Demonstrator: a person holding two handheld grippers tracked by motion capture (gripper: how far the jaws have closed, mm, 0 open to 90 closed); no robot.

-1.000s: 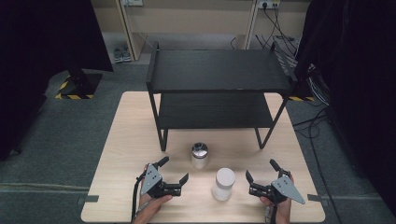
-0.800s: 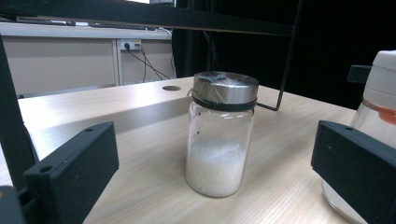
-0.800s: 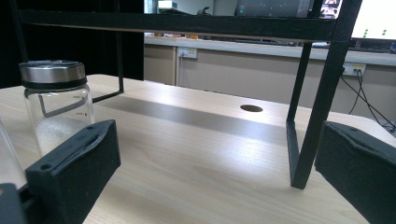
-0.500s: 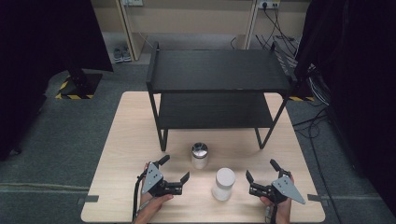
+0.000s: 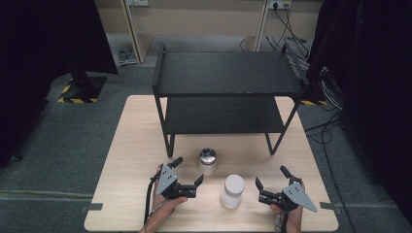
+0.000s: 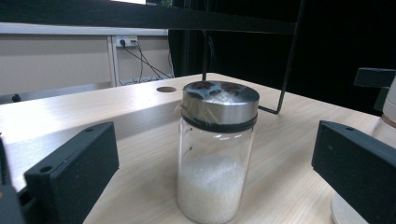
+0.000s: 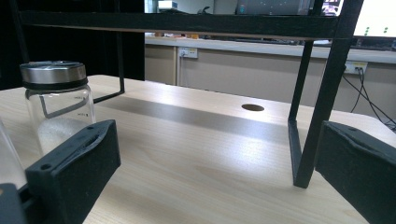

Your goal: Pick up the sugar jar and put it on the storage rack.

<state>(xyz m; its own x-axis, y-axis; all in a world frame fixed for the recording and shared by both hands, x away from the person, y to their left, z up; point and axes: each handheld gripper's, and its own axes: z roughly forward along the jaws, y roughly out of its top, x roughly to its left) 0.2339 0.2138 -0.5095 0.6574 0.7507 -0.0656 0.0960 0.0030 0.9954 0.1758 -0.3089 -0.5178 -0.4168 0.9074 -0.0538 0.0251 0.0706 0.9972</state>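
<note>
Between both grippers' parted fingers, a steel-lidded jar (image 6: pixel 215 149) holds white granules; white jar (image 5: pixel 232 191) stands beside.

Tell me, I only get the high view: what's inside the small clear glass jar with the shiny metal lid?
Observer: The glass jar holds white grains in its lower part.
Operator: Is the left gripper aimed at it?
Observer: Yes; the left gripper view has it centred ahead of the left gripper, jaws open, untouched.
Operator: And the right one?
Observer: The right gripper faces the black metal shelf's leg; the jar sits at that view's left.
</note>
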